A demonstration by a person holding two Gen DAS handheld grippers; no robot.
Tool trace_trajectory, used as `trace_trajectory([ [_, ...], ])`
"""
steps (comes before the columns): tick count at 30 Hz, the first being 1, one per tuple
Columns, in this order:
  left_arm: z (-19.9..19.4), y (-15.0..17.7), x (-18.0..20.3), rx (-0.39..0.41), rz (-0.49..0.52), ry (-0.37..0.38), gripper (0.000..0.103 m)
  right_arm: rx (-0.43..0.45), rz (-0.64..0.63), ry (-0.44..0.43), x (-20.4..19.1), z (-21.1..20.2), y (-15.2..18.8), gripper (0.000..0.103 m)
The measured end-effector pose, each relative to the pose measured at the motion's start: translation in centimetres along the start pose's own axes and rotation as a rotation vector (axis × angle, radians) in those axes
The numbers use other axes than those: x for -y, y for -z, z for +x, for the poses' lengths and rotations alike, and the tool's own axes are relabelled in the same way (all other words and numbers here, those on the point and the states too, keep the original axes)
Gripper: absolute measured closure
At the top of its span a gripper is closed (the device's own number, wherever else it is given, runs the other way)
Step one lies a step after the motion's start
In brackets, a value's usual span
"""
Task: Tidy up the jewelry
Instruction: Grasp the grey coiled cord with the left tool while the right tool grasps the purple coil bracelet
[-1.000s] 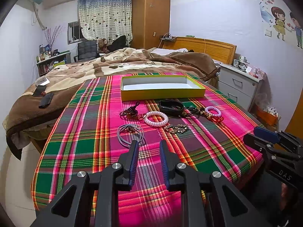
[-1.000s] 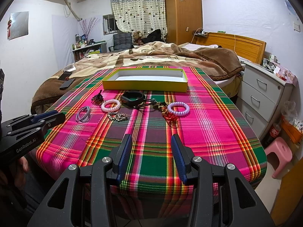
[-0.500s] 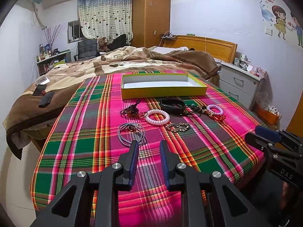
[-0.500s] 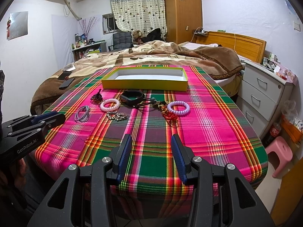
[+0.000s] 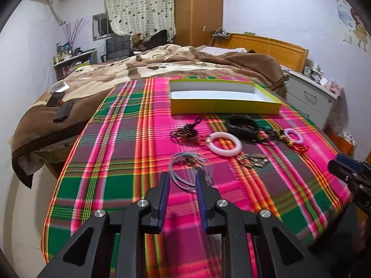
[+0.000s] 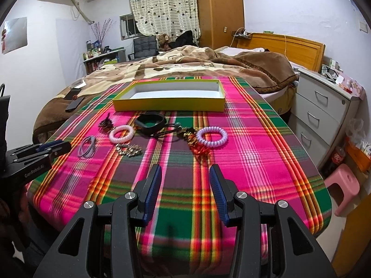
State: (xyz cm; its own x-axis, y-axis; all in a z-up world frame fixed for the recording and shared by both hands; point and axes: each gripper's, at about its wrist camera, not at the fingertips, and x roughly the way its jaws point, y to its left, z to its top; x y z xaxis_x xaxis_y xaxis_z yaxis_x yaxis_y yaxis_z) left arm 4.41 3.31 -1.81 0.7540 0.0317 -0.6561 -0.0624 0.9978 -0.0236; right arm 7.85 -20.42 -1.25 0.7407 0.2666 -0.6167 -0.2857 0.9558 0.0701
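Left gripper (image 5: 182, 178) hovers, jaws parted, just short of grey cord loops (image 5: 185, 166) on plaid cloth (image 5: 111, 157); white bead bracelet (image 5: 224, 140) mid-row; yellow box (image 5: 222, 106) behind; right gripper (image 6: 185, 173) wide apart, empty

The tablecloth (image 6: 255, 139) is showing a plaid of pink, green and orange. The box (image 6: 169, 104) is looking yellow outside, white inside. One bead bracelet (image 6: 121, 134) is appearing pale pink, the spiral band (image 6: 211, 136) lilac.
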Motion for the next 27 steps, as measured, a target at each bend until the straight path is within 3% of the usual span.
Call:
trace_trajectory([
  [14,4.7,-1.4,-1.0,-0.12,-0.024,-0.007,0.081,-0.106,0.083,0.036,4.2,5.7,-3.6,0.059],
  [24,6.3,-2.2,-1.2,-0.144,-0.016,-0.018,0.081,-0.235,0.08,0.07,6.1,10.2,-5.1,0.059],
  [27,6.6,-2.5,-0.7,-0.147,0.009,-0.037,0.081,-0.248,0.051,0.076,5.9,10.8,-5.7,0.067],
])
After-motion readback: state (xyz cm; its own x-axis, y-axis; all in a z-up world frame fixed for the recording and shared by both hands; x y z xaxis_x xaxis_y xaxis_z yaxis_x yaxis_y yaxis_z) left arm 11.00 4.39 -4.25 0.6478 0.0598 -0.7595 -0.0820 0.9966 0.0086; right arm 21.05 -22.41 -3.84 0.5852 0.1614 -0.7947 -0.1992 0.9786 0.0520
